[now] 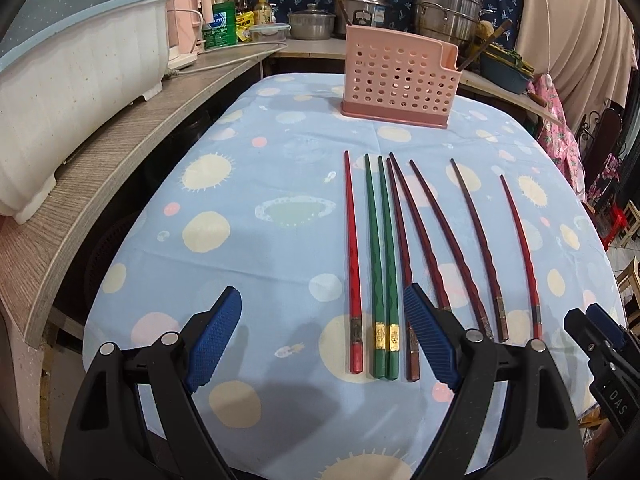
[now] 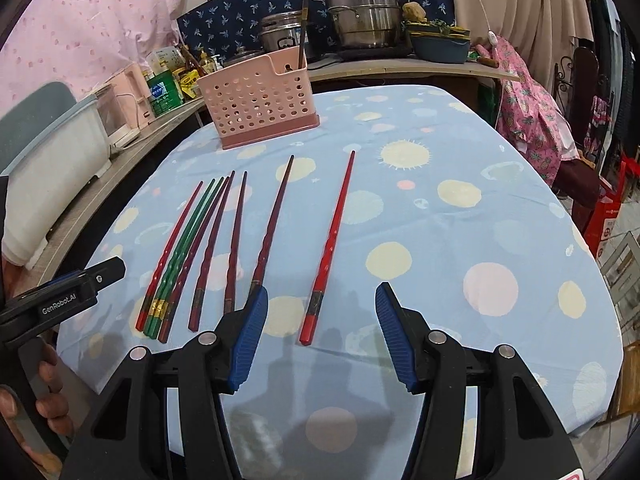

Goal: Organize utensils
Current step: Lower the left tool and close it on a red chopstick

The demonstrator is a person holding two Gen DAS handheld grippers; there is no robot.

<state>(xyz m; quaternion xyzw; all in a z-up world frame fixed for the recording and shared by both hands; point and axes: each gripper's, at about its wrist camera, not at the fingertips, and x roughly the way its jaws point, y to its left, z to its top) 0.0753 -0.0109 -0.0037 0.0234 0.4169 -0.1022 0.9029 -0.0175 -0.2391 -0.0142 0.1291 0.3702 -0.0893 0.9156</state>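
Hovering spread and empty, the right gripper (image 2: 320,332) faces the lone red chopstick (image 2: 329,246) on the tablecloth (image 2: 460,240); pinch near its thick end; left gripper (image 1: 320,336) also gapes; holder (image 2: 258,100) stands beyond.

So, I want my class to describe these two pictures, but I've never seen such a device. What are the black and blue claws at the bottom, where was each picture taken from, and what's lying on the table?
The claws are hand-held grippers; a person holds one in each hand. Each carries a camera looking forward along its two blue-padded fingers. One picture is from the left gripper, the other from the right gripper. Both are open and hold nothing.

On the table, under a blue tablecloth with pale spots, eight chopsticks lie roughly side by side: two green chopsticks, and red and dark red ones, including a bright red chopstick lying apart to the right. Behind them stands a pink perforated holder, probably where they belong. Pots and bottles sit on shelves behind.
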